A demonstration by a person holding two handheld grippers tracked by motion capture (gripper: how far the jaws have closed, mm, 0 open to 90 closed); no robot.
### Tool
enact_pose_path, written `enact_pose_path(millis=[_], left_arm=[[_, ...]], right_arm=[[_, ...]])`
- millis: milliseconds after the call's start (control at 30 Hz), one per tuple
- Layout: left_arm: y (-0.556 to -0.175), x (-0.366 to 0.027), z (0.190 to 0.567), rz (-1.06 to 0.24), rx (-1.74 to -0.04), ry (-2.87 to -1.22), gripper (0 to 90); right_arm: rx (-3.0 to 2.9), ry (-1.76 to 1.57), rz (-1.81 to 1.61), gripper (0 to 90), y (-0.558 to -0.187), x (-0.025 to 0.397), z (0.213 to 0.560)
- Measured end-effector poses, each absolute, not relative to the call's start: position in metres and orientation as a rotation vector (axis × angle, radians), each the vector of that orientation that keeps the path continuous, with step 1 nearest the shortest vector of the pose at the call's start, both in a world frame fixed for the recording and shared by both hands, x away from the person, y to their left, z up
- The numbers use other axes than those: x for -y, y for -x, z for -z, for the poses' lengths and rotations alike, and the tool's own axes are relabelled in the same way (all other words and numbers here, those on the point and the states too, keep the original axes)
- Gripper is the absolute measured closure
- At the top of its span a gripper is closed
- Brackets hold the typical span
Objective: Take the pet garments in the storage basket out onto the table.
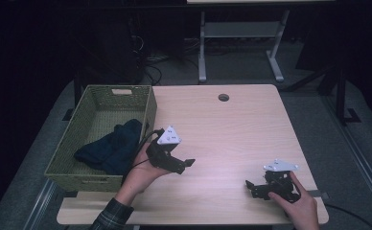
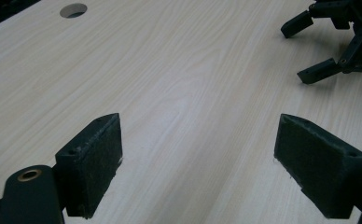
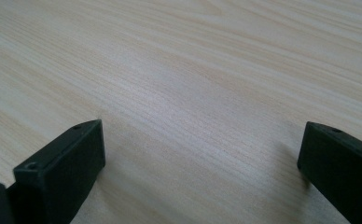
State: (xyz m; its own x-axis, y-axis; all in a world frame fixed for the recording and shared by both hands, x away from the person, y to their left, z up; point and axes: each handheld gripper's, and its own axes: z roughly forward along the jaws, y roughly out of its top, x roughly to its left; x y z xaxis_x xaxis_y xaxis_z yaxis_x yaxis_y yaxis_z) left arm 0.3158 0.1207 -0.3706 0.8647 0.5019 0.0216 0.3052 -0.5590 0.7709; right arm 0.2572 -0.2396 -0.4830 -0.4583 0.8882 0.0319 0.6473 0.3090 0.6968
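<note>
My left gripper [image 1: 186, 166] hovers just right of the green woven basket [image 1: 148, 106], a hand gripping it from below. In the left gripper view its two padded jaws stand wide apart, so the left gripper [image 2: 202, 156] is open over bare wood. My right gripper [image 1: 250, 188] rests low near the table's front right, pointing left. The right gripper view has the right gripper [image 3: 200, 158] open too, nothing between the jaws. A dark blue knitted cloth [image 1: 111, 147] lies bunched inside the basket.
The light wooden table [image 1: 232, 129] has a round cable hole [image 1: 223, 97] near its far edge, also seen as a hole [image 2: 73, 9]. The other gripper [image 2: 340, 42] sits far right in the left gripper view. A white desk frame [image 1: 241, 33] stands behind.
</note>
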Motion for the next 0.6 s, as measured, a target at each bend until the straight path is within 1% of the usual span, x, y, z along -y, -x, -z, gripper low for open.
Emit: enact_pose_path(millis=[600], left_arm=[[-0.326, -0.14, 0.345, -0.319, -0.606, -2.165, 14.6]], right_arm=[[-2.223, -1.368, -0.929, 0.4, -0.257, 0.24, 0.483]])
